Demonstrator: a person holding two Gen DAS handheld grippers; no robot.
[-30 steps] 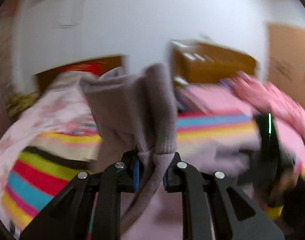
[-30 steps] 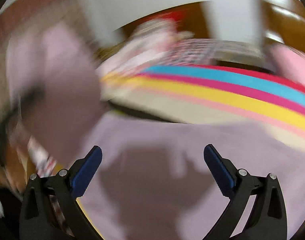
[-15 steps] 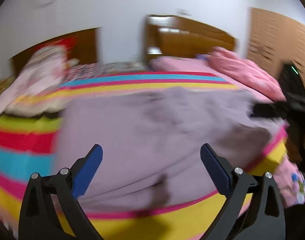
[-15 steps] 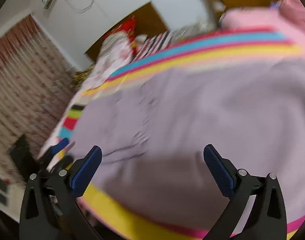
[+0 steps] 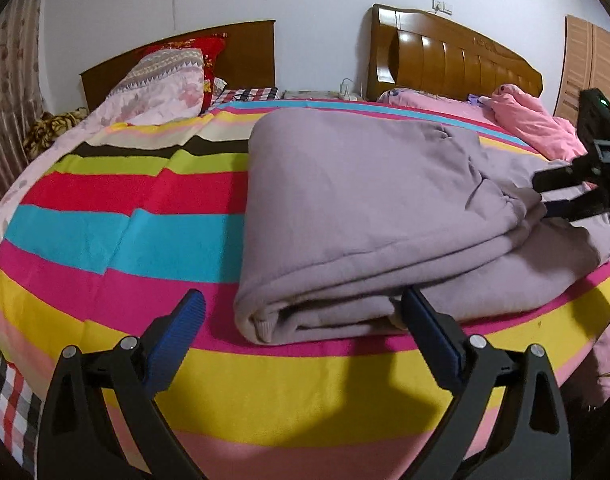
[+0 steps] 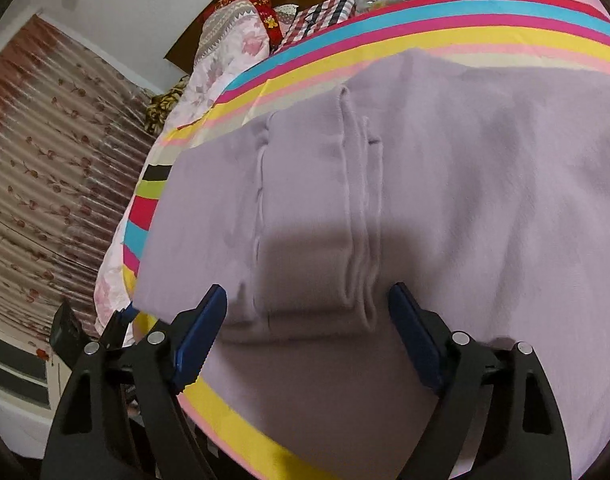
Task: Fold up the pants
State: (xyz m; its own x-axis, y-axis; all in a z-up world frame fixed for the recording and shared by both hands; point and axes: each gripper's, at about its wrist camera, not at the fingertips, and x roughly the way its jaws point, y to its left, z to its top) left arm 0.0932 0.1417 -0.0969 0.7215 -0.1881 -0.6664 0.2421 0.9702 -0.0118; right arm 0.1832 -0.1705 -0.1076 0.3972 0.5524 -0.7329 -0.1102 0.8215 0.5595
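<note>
**Folded pants rest on the striped bed, both tongs apart**

The far side of the lilac pants is hidden behind their own folded bulk in the left wrist view, and their right end runs under the right gripper, whose body is cut off by the frame edge. In the right wrist view the pants fill most of the picture, so their right edge cannot be made out.

The pants lie folded in layers on the striped blanket, close to its near edge. Bare blanket opens to the left, up to the floral quilt.

The left gripper hangs just before the folded edge, fingers spread and holding nothing. The right gripper hovers over the cloth, fingers also spread.

A second ago the left gripper was clamped on the raised pants; since then it has let go, and the motion blur has cleared.
</note>
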